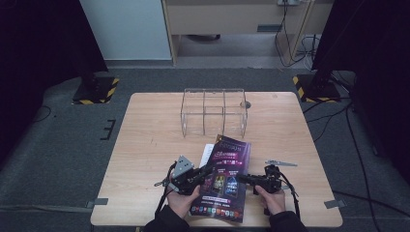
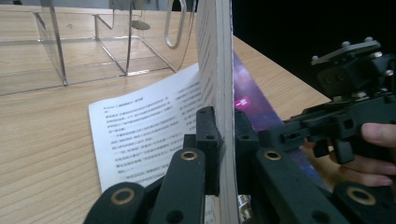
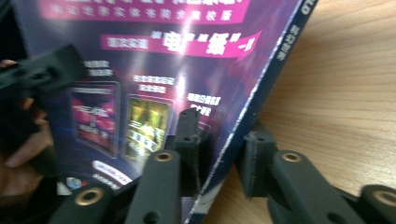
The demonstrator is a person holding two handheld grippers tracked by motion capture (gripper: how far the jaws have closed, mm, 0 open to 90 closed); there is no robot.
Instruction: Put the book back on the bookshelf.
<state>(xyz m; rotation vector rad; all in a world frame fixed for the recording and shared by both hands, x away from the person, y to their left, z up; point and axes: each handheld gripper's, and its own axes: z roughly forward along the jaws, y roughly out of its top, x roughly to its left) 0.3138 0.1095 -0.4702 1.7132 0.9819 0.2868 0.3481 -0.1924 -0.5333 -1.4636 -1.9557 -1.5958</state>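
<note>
Hands at near tabletop (image 1: 145,145) edge, one gripper each. Left gripper (image 1: 205,172): clamped on magazine (image 1: 225,179), left edge. Right gripper (image 1: 240,179): jaws straddle magazine's right edge, spine side; gap visible, grip can't tell. Magazine: glossy purple cover, pink banners, white script, two device pics; seen edge-on in left gripper view, near upright. Printed sheet (image 2: 140,135): white, flat, just left of magazine. Clear acrylic rack (image 1: 214,112): beyond magazine, w/ dividers. Tabletop: light wood. Room: grey carpet, hazard-striped stand bases, cables.
</note>
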